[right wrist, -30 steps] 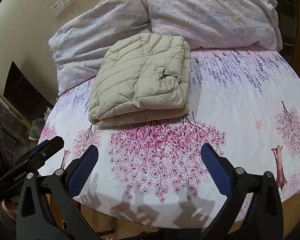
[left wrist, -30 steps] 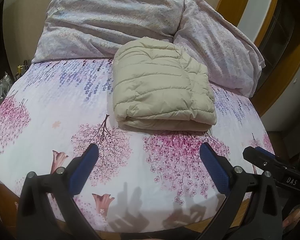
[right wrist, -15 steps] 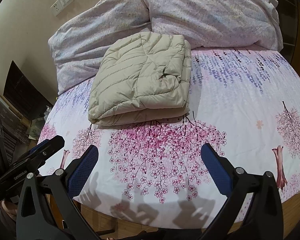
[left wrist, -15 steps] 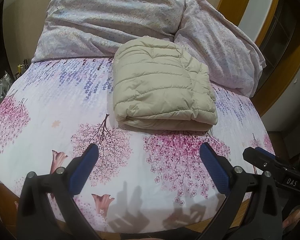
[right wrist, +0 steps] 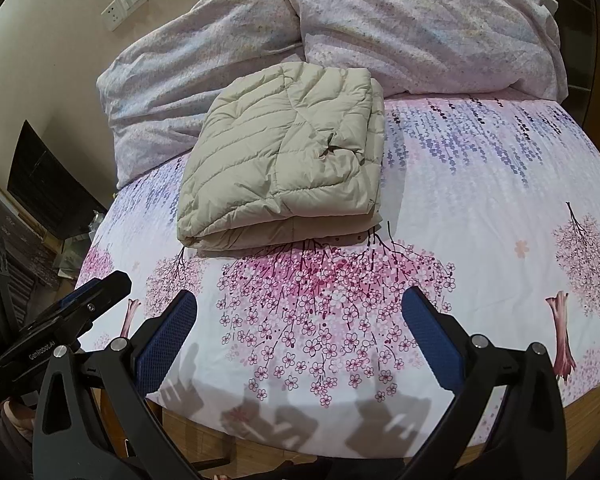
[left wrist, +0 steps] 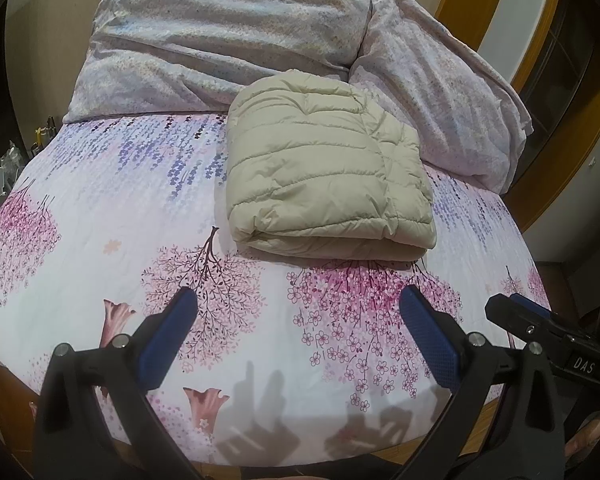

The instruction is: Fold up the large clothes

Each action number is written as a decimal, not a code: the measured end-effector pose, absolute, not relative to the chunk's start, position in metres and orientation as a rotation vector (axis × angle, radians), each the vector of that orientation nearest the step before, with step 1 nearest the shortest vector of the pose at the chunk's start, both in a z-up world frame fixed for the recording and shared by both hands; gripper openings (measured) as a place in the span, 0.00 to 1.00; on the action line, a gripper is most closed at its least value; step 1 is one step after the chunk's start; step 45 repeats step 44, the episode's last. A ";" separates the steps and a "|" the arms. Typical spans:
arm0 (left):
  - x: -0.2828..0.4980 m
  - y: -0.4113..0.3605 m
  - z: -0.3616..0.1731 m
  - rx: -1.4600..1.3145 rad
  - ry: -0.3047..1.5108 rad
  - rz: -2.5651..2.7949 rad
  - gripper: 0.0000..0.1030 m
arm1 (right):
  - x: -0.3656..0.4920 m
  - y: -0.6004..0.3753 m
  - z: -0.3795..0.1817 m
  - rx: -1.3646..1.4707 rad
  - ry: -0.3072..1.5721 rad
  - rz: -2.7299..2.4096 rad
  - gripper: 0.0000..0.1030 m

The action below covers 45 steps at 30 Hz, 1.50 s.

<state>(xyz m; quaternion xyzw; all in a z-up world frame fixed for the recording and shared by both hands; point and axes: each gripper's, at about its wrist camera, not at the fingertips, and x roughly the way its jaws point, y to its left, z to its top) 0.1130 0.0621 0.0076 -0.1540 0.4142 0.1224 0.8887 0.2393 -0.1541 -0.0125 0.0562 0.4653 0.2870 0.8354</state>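
- The beige quilted jacket (left wrist: 324,168) lies folded into a thick square on the bed sheet (left wrist: 100,216), a little above the centre of the left wrist frame. Its rounded folded edge is turned toward the cameras.
- In the right wrist view, the jacket (right wrist: 284,156) sits left of centre, and a small dark crease marks its top.
- The far edge of the jacket touches the crumpled pale duvet (left wrist: 228,36), which fills the upper part of both frames.
- The sheet is white with pink blossom trees and purple hanging flowers.
- The left gripper (left wrist: 298,332) is at the bottom of its frame, with its blue pads wide apart and nothing between them. It hangs over the near edge of the bed, well apart from the jacket.
- The right gripper (right wrist: 299,332) stands the same way, released and empty, low in its own frame.
- Shadows of both tools fall on the sheet near the lower border.
- A white wall socket plate (right wrist: 125,5) is on the wall in the upper left of the right wrist view.
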 end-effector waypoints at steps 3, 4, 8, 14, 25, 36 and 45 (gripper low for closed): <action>0.113 0.062 0.008 -0.320 0.861 0.254 0.97 | 0.240 -0.155 -0.012 0.120 0.985 0.607 0.99; 0.113 0.062 0.008 -0.319 0.861 0.254 0.97 | 0.240 -0.154 -0.012 0.120 0.985 0.607 0.99; 0.113 0.062 0.008 -0.319 0.861 0.254 0.97 | 0.240 -0.154 -0.012 0.119 0.985 0.608 0.99; 0.113 0.063 0.007 -0.318 0.862 0.254 0.97 | 0.240 -0.155 -0.012 0.120 0.986 0.607 0.99; 0.114 0.063 0.006 -0.319 0.863 0.258 0.97 | 0.239 -0.154 -0.014 0.121 0.989 0.610 0.99; 0.113 0.063 0.003 -0.316 0.868 0.255 0.97 | 0.240 -0.155 -0.013 0.120 0.989 0.610 0.99; 0.114 0.061 0.005 -0.316 0.870 0.254 0.97 | 0.240 -0.157 -0.015 0.122 0.990 0.614 0.99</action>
